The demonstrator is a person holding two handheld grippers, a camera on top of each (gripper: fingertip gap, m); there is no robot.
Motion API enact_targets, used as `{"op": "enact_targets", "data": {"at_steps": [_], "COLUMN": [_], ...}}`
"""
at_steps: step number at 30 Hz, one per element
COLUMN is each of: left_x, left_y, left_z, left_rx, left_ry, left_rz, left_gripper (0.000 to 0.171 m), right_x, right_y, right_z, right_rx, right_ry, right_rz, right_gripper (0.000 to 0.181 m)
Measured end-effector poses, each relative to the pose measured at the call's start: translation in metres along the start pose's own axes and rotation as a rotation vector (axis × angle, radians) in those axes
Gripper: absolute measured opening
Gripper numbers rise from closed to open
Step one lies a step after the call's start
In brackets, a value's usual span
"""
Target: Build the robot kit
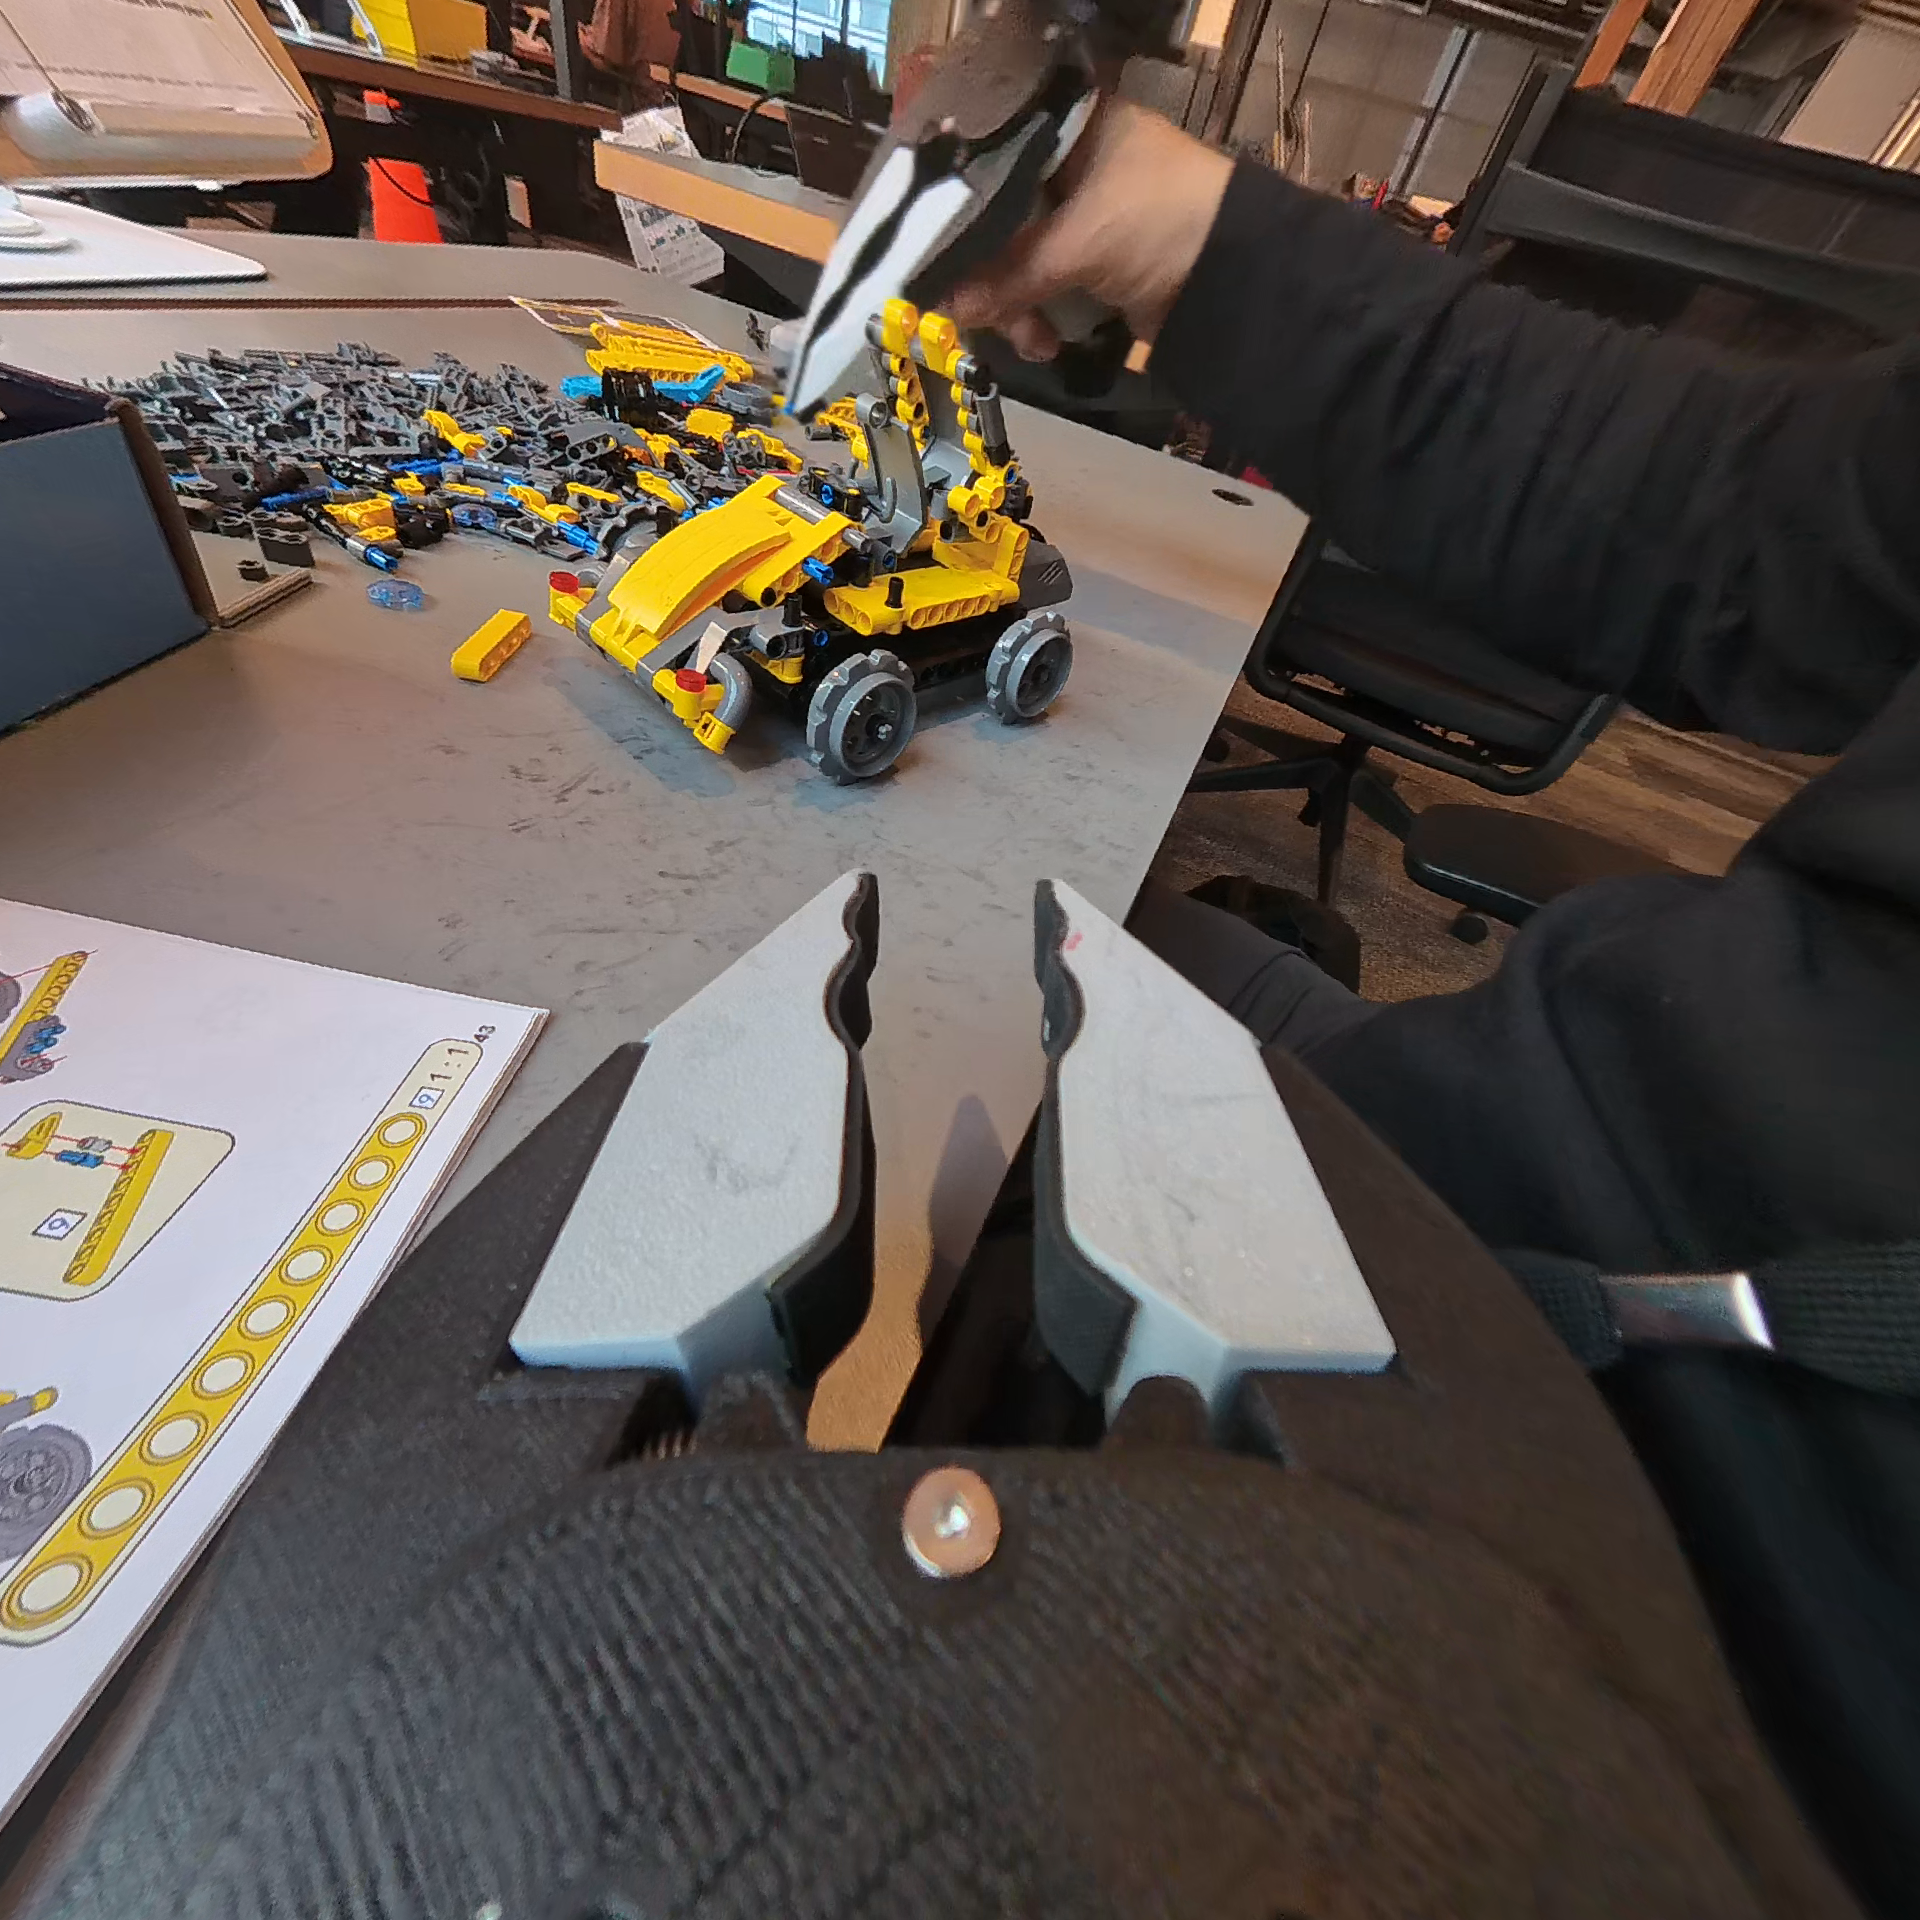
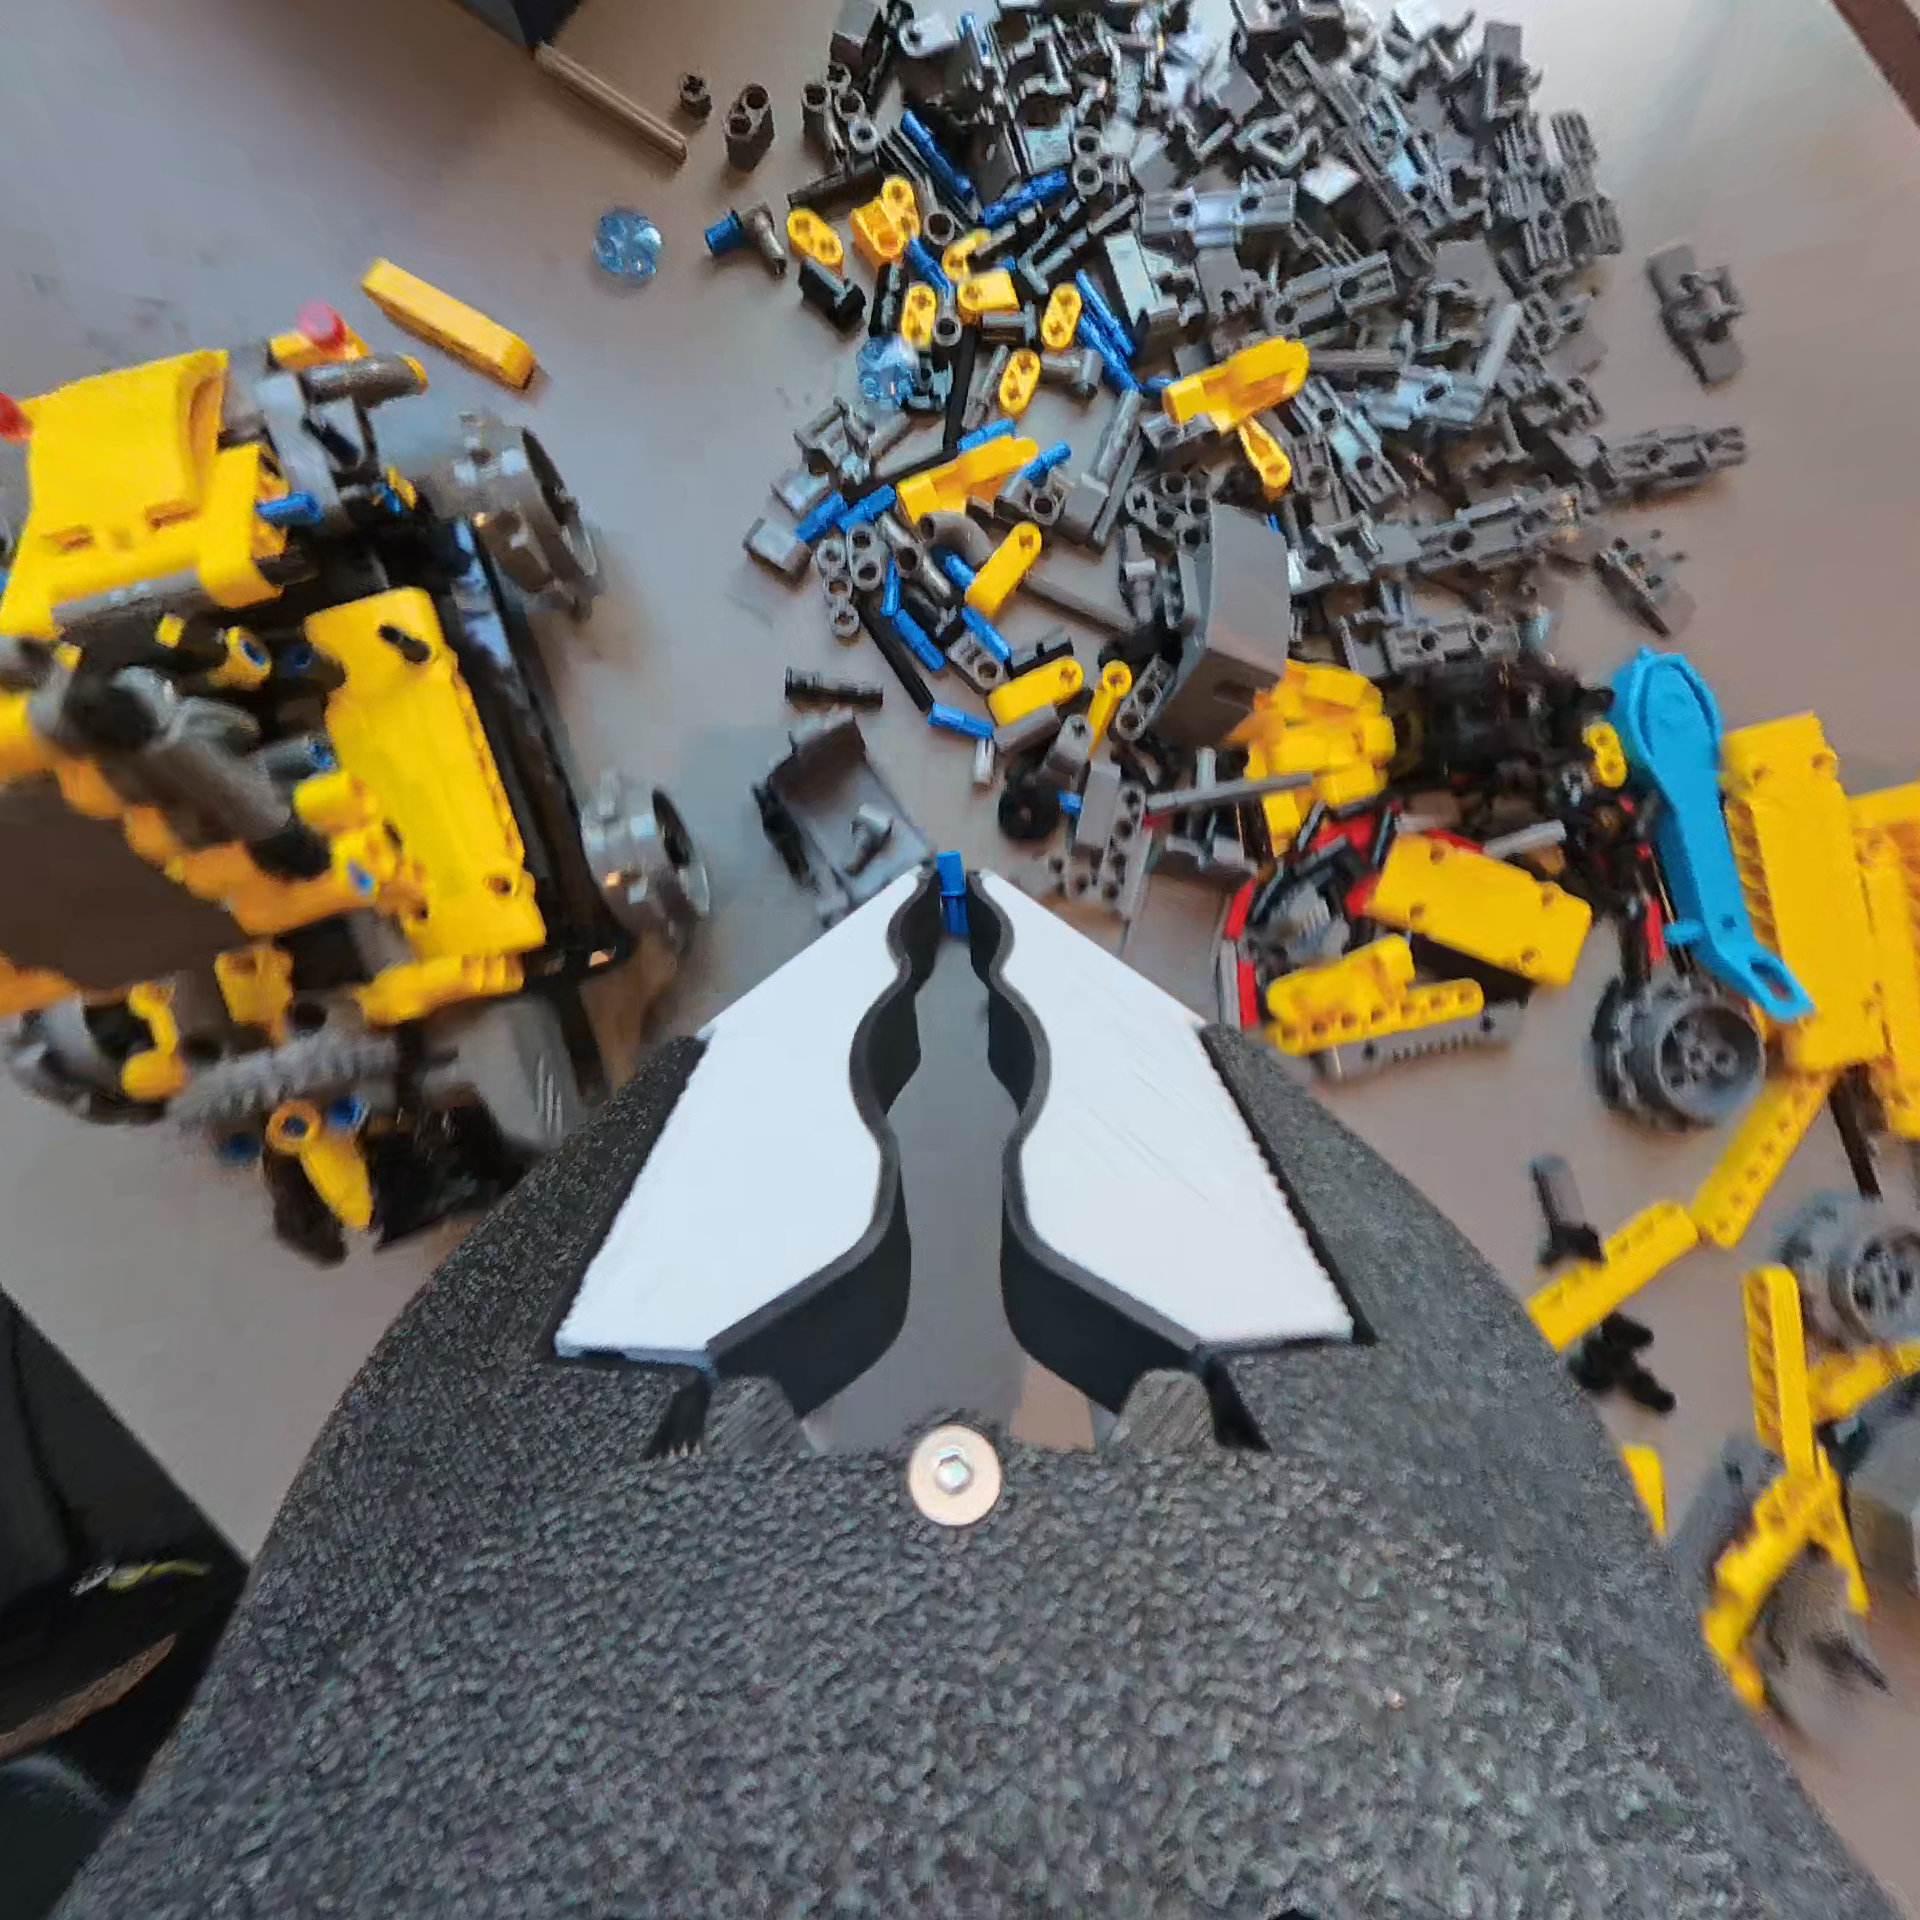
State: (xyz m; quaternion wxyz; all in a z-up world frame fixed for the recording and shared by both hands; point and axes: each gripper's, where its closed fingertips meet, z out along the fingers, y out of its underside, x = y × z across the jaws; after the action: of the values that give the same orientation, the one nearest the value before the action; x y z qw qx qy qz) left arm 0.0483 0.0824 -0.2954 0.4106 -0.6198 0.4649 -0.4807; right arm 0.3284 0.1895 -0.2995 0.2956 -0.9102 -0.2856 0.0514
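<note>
A part-built yellow and grey toy vehicle (image 1: 821,592) stands on the grey table (image 1: 364,810); it also shows at the left of the right wrist view (image 2: 312,727). My right gripper (image 2: 950,896) is shut on a small blue pin (image 2: 949,883) and hangs above the table beside a pile of loose parts (image 2: 1247,364). In the left wrist view the right gripper (image 1: 805,400) points down just behind the vehicle. My left gripper (image 1: 956,920) is open and empty, low over the table's near edge, well short of the vehicle.
An open instruction booklet (image 1: 208,1247) lies at the left. A loose yellow beam (image 1: 490,644) and a blue round piece (image 1: 395,594) lie before the pile (image 1: 364,447). A dark box (image 1: 83,561) stands at the left. Office chair (image 1: 1455,707) beyond the table edge. Blue tool (image 2: 1694,821) and spare wheels (image 2: 1678,1049) lie right. About 30 cm separates my left fingertips from my right. Left tips and right tips are each some 20 cm from the loose yellow beam (image 1: 490,644). The right camera catches it too, in the right wrist view (image 2: 419,305).
</note>
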Motion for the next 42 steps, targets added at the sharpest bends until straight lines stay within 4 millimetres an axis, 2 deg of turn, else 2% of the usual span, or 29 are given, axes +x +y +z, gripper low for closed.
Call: {"op": "enact_targets", "data": {"at_steps": [2,7,10,13,22,24,30,35,39,42], "left_x": [0.000,0.000,0.001,0.001,0.000,0.000,-0.002,-0.004,-0.005,-0.006], "left_y": [-0.001,-0.005,-0.003,-0.003,-0.002,-0.002,-0.001,-0.001,0.000,0.000], "left_z": [-0.002,-0.006,-0.004,-0.003,-0.002,-0.003,-0.001,0.001,0.001,0.001], "left_rx": [0.010,0.029,0.021,0.015,0.010,0.015,0.010,0.012,0.014,0.020], "left_ry": [0.006,0.025,0.017,0.014,0.008,0.009,-0.007,-0.037,-0.060,-0.075], "left_rz": [-0.012,-0.053,-0.042,-0.038,-0.027,-0.032,-0.020,0.007,0.041,0.050], "left_gripper": [0.027,0.027,0.027,0.027,0.026,0.026,0.025,0.023,0.018,0.017], "right_x": [0.001,-0.003,-0.009,-0.013,-0.014,-0.015,-0.022,-0.016,-0.005,-0.006], "right_y": [0.021,0.091,0.125,0.145,0.144,0.142,0.118,0.101,0.113,0.120], "right_z": [-0.017,-0.049,-0.054,-0.046,-0.040,-0.041,-0.051,-0.069,-0.075,-0.080], "right_rx": [-0.033,-0.115,-0.133,-0.139,-0.049,-0.031,0.146,0.317,0.336,0.346], "right_ry": [0.034,0.077,0.085,0.079,0.067,0.067,0.023,-0.005,0.021,0.035], "right_rz": [0.015,0.122,0.193,0.236,0.282,0.282,0.277,0.301,0.347,0.324], "right_gripper": [0.003,0.003,0.003,0.003,0.004,0.009,0.011,0.018,0.018,0.018]}}
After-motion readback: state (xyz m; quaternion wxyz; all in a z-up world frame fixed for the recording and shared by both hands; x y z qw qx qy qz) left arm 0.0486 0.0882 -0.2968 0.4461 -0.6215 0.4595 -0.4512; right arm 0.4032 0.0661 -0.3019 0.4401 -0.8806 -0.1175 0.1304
